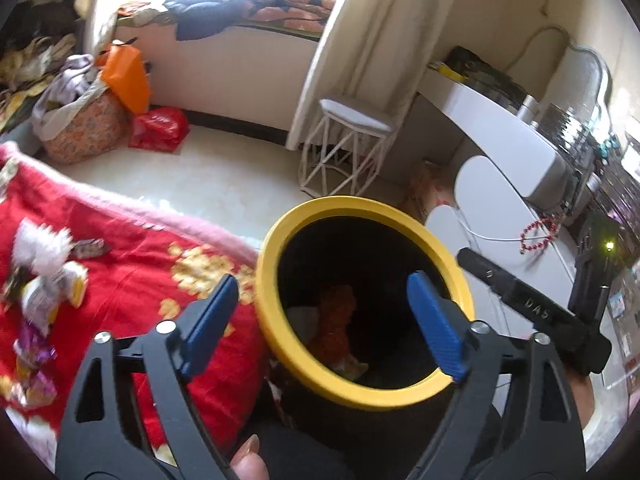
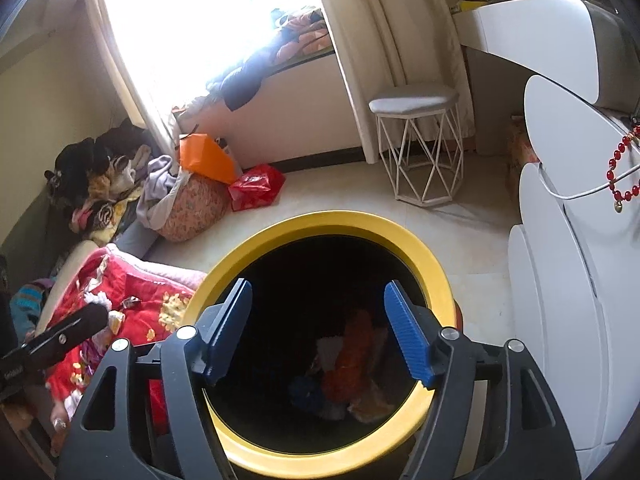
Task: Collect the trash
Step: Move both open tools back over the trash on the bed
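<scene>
Trash wrappers (image 1: pixel 44 280) lie scattered at the far left on the red bedspread (image 1: pixel 132 280), blurred in the left wrist view, some white and fluffy, some purple and yellow. Moving right, we see our left claw (image 1: pixel 320 320) spread wide, its blue pads (image 1: pixel 210 320) holding nothing, one over the bedspread's edge and the other over the mouth of the bin. Just beside the bed stands the yellow-rimmed bin (image 1: pixel 276 312), dark inside, with orange and pale scraps (image 1: pixel 336 320) at its bottom. Farther right, our right claw (image 2: pixel 320 328) hangs over the same bin (image 2: pixel 436 280), its jaws apart and empty; below it we make out orange, blue and white litter (image 2: pixel 352 356) in the bin. Beyond on the floor stands a white wire stool (image 2: pixel 416 140), and at the right edge a white cabinet (image 2: pixel 568 280) with red beads (image 2: pixel 624 168) hanging on it.
</scene>
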